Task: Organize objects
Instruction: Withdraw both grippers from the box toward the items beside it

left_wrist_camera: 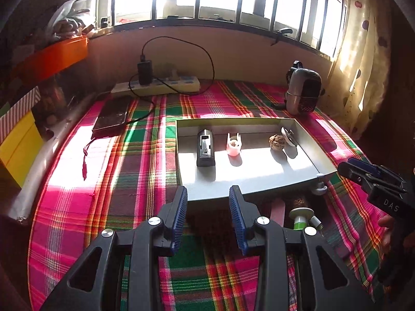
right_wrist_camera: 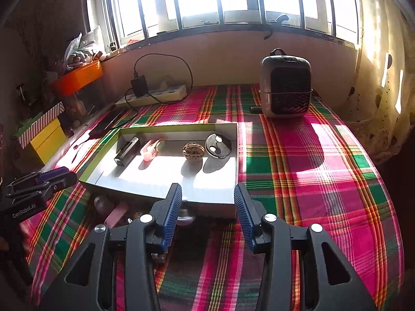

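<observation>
A shallow grey box [left_wrist_camera: 306, 132] [right_wrist_camera: 228, 129] lies on the plaid cloth. In it are a black device [left_wrist_camera: 205, 147] [right_wrist_camera: 127, 149], a pink clip [left_wrist_camera: 234, 145] [right_wrist_camera: 150, 150], a walnut [left_wrist_camera: 277, 142] [right_wrist_camera: 193, 150] and a round black-and-white piece [left_wrist_camera: 288, 136] [right_wrist_camera: 217, 142]. In front of the box lie a pink bar [left_wrist_camera: 277, 208] [right_wrist_camera: 116, 214], a green-and-white bottle [left_wrist_camera: 301, 217] and a small grey knob [left_wrist_camera: 319, 185] [right_wrist_camera: 185, 216]. My left gripper [left_wrist_camera: 208, 194] is open and empty before the box's near wall. My right gripper [right_wrist_camera: 207, 191] is open and empty over the knob; it also shows at the left wrist view's right edge [left_wrist_camera: 363, 171].
A phone [left_wrist_camera: 112, 114] on a cable, a power strip [left_wrist_camera: 158, 85] [right_wrist_camera: 153, 94] and a small heater [left_wrist_camera: 303, 92] [right_wrist_camera: 285, 86] sit at the back. Orange [left_wrist_camera: 57, 57] and yellow [left_wrist_camera: 18, 147] boxes stand to the left. A curtain [right_wrist_camera: 378, 77] hangs on the right.
</observation>
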A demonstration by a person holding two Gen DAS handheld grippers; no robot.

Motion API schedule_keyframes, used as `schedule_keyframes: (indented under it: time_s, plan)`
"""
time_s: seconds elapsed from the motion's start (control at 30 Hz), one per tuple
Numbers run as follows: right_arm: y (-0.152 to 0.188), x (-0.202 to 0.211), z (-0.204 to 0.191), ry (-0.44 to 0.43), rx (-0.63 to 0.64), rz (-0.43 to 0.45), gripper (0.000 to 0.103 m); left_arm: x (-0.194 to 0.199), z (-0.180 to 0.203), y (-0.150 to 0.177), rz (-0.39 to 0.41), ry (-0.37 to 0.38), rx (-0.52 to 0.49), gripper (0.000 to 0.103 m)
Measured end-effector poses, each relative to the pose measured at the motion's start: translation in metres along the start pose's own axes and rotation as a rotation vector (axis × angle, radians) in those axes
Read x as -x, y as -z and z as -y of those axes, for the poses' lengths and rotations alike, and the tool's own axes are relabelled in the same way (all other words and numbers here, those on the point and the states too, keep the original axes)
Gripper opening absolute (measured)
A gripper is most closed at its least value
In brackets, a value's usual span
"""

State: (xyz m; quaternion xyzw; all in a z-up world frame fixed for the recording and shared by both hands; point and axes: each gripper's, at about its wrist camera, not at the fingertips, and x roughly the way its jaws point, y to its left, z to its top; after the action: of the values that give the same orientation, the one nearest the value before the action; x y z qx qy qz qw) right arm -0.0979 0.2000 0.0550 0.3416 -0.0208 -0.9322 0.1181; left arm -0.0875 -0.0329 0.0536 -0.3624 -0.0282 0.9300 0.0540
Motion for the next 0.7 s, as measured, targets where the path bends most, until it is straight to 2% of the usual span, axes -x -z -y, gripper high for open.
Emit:
schedule_keyframes:
  time_s: [0.37,0.7]
  plan:
    - [0.018,-0.014,-0.014,-0.056,0.005,-0.067,0.043,-0.006,-0.005,0.016,-0.035,0.004,0.019,0.032]
    - [0.02,-0.034,-0.017,-0.046,-0.01,-0.107,0.043,-0.016,-0.001,0.022,-0.071,0.027,0.022,0.032]
